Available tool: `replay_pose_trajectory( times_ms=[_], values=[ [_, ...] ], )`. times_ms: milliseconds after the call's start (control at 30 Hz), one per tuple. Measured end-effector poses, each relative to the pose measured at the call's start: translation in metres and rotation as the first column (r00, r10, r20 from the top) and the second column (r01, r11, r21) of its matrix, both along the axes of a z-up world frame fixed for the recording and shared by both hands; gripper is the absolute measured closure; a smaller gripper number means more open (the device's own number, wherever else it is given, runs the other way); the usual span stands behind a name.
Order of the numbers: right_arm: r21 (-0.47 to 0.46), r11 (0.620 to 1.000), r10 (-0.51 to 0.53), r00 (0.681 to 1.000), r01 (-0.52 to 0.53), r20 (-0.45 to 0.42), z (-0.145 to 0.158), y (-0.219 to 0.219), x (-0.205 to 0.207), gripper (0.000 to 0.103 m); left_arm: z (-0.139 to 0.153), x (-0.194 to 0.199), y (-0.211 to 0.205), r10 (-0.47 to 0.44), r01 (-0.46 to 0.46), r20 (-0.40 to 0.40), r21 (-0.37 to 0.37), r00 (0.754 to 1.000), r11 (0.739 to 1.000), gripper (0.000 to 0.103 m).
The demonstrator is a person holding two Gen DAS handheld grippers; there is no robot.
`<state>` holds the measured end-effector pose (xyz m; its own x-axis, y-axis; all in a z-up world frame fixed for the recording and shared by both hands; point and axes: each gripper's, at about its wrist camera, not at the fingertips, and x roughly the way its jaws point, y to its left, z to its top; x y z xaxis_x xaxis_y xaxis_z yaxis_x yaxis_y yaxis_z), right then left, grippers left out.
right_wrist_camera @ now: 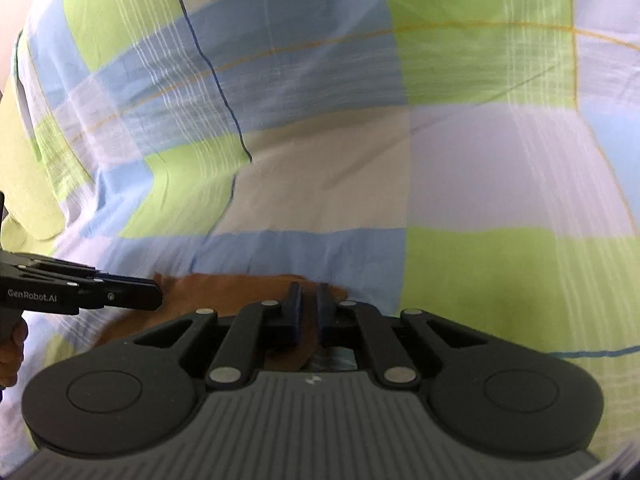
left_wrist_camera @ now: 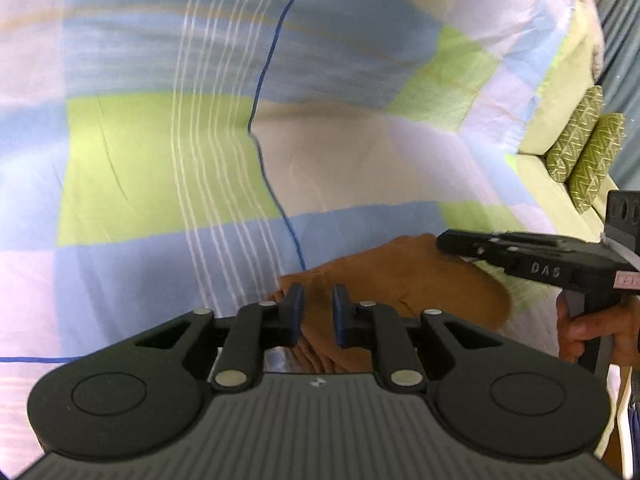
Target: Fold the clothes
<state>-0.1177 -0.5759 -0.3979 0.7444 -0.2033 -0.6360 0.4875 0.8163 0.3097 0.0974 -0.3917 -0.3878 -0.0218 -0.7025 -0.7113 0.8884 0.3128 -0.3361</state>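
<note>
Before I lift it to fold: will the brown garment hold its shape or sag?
Probably sag: the brown garment lies flat and creased on the checked bedsheet, so it looks thin and floppy. Likely light too. It may slide rather than catch if pushed.

Checked bedsheet point(left_wrist_camera: 160, 168) in pale blue, lime, lilac and beige spreads across the whole bed, a lime-green sofa point(left_wrist_camera: 560, 128) with two patterned green cushions point(left_wrist_camera: 588, 148) beside it, grey-blue curtain point(left_wrist_camera: 628, 40) behind, soft daylight.
</note>
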Motion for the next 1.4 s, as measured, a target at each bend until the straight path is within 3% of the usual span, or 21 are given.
replay_pose_trajectory(
  times_ms=[167, 300, 333, 400, 433, 533, 633, 733, 933, 1000, 1233, 1400],
  values=[
    [-0.072, 0.997, 0.041, 0.997, -0.037, 0.059, 0.031, 0.042, -0.032, 0.092, 0.018, -0.041, 0.011, -0.107, 0.109, 0.055, -0.024, 0.993, 0.994, 0.085],
    [-0.129, 0.989, 0.079, 0.997, -0.076, 0.021, 0.018, 0.074, -0.042, 0.092, 0.000, -0.064, 0.006, -0.152, 0.150, 0.142, 0.028, 0.978, 0.988, 0.080],
    [-0.170, 0.983, 0.072, 0.997, -0.070, 0.009, 0.009, 0.077, -0.041, 0.094, -0.014, -0.066, 0.006, -0.155, 0.147, 0.194, 0.054, 0.969, 0.988, 0.079],
    [-0.217, 0.974, 0.060, 0.998, -0.061, -0.010, -0.005, 0.078, -0.038, 0.094, -0.026, -0.063, 0.008, -0.149, 0.143, 0.220, 0.046, 0.964, 0.989, 0.079],
    [-0.208, 0.978, 0.030, 0.999, -0.033, -0.015, -0.015, 0.070, -0.034, 0.092, -0.027, -0.061, 0.009, -0.140, 0.135, 0.215, 0.037, 0.967, 0.990, 0.079],
    [-0.186, 0.983, 0.000, 1.000, -0.002, -0.012, -0.020, 0.056, -0.030, 0.064, -0.022, -0.062, 0.013, -0.114, 0.106, 0.269, 0.044, 0.956, 0.993, 0.080],
    [-0.137, 0.990, 0.014, 1.000, -0.012, 0.008, -0.018, 0.045, -0.031, 0.063, -0.010, -0.062, 0.022, -0.057, 0.042, 0.292, 0.057, 0.955, 0.997, 0.080],
    [-0.195, 0.980, 0.034, 0.999, -0.035, -0.010, 0.000, 0.051, -0.031, 0.064, 0.005, -0.052, 0.038, 0.033, -0.046, 0.248, 0.046, 0.968, 0.998, 0.082],
    [-0.149, 0.989, -0.025, 0.999, 0.028, 0.027, 0.017, 0.050, -0.040, 0.066, 0.004, -0.042, 0.040, 0.028, -0.028, 0.071, 0.009, 0.997, 1.000, 0.082],
    [-0.116, 0.993, -0.026, 1.000, 0.027, 0.015, 0.011, 0.051, -0.039, 0.073, -0.003, -0.041, 0.038, 0.041, -0.042, 0.047, 0.023, 0.998, 0.999, 0.082],
    [-0.017, 0.998, -0.054, 0.998, 0.055, 0.036, -0.002, 0.044, -0.034, 0.073, -0.012, -0.031, 0.052, 0.105, -0.106, -0.061, -0.009, 0.993, 0.994, 0.077],
    [0.007, 0.998, -0.069, 0.997, 0.069, 0.037, 0.001, 0.038, -0.029, 0.073, -0.019, -0.026, 0.048, 0.078, -0.078, -0.101, 0.001, 0.992, 0.997, 0.078]
  ],
)
